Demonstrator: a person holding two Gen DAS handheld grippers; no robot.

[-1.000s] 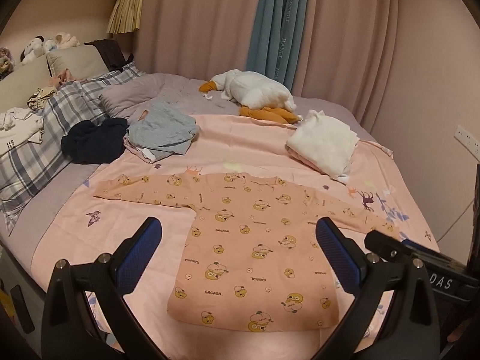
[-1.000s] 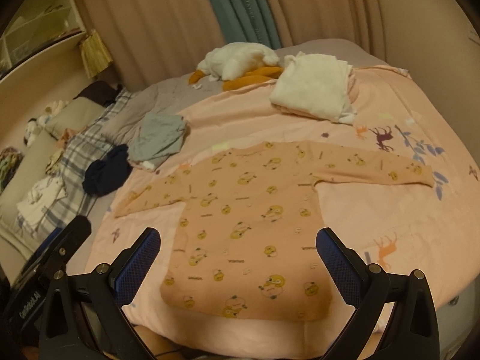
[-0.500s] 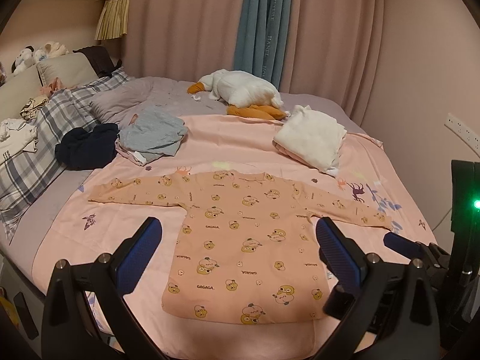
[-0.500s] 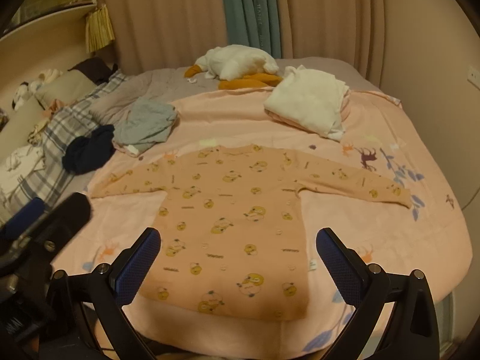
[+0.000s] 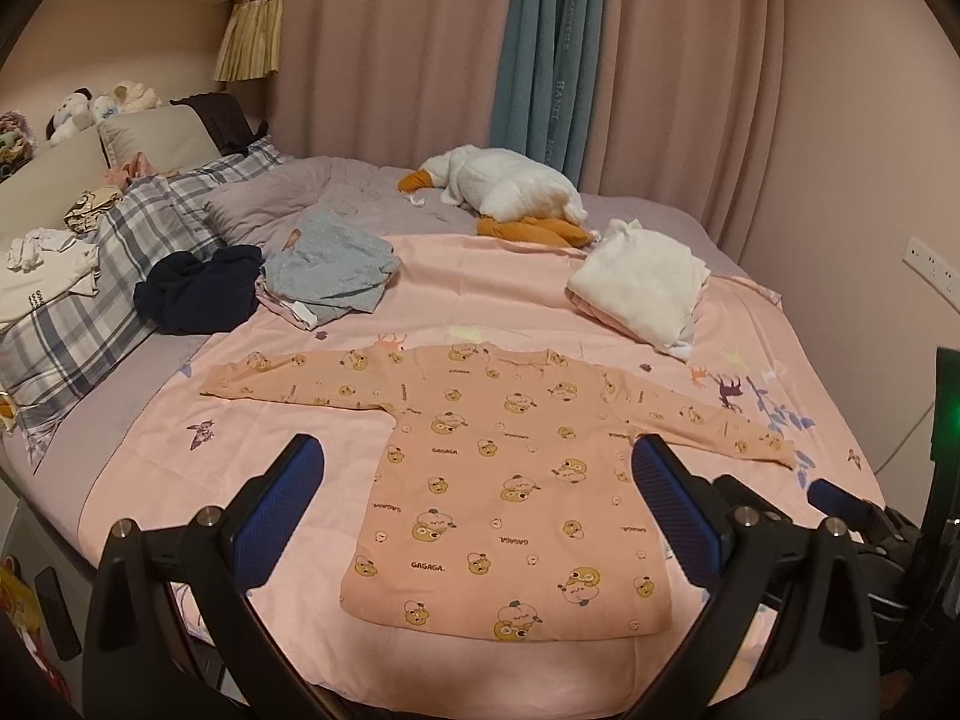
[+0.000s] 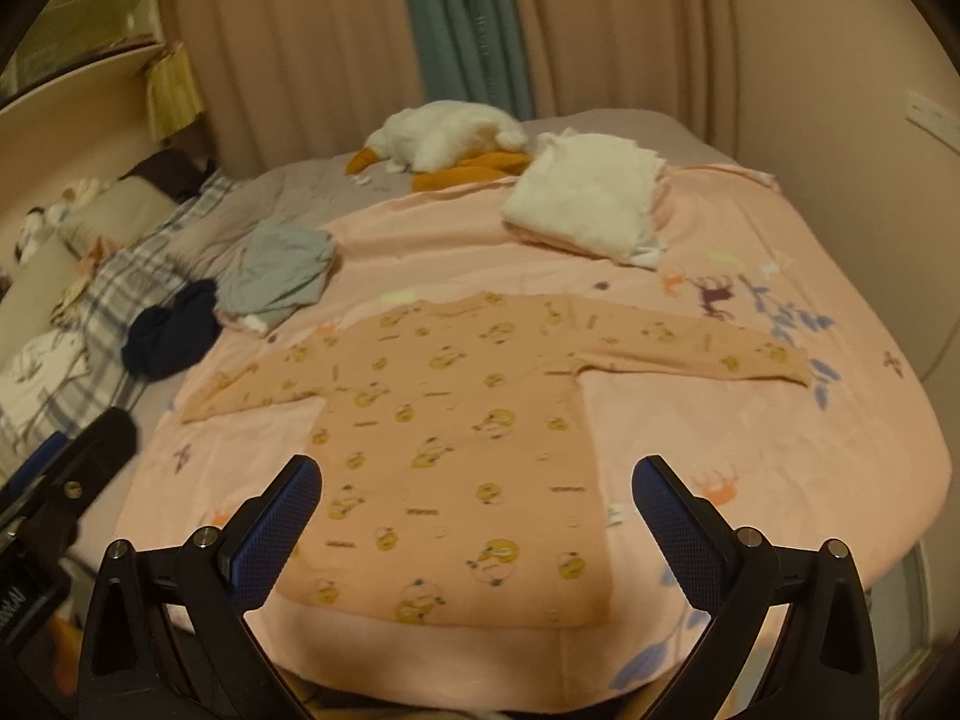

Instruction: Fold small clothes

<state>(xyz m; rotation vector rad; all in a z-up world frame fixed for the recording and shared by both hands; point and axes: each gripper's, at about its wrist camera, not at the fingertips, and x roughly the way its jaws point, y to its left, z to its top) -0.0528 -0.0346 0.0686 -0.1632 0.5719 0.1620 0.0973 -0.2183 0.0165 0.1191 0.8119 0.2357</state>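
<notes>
Over the last second both tools had drawn back and risen from the bed (image 5: pixel 480 276), so the orange printed top (image 5: pixel 510 480) showed whole, spread flat with both sleeves out on the pink blanket (image 6: pixel 810 450). The left tool (image 5: pixel 477 501) and right tool (image 6: pixel 477 510) hung spread wide and empty near its hem (nothing pinched), so folding had apparently not begun. A white folded pile (image 5: pixel 642 285), grey garments (image 5: pixel 327 267), a dark bundle (image 5: pixel 198 288) and a plush goose (image 5: pixel 504 192) lay well apart beyond the collar, blocking nothing.
</notes>
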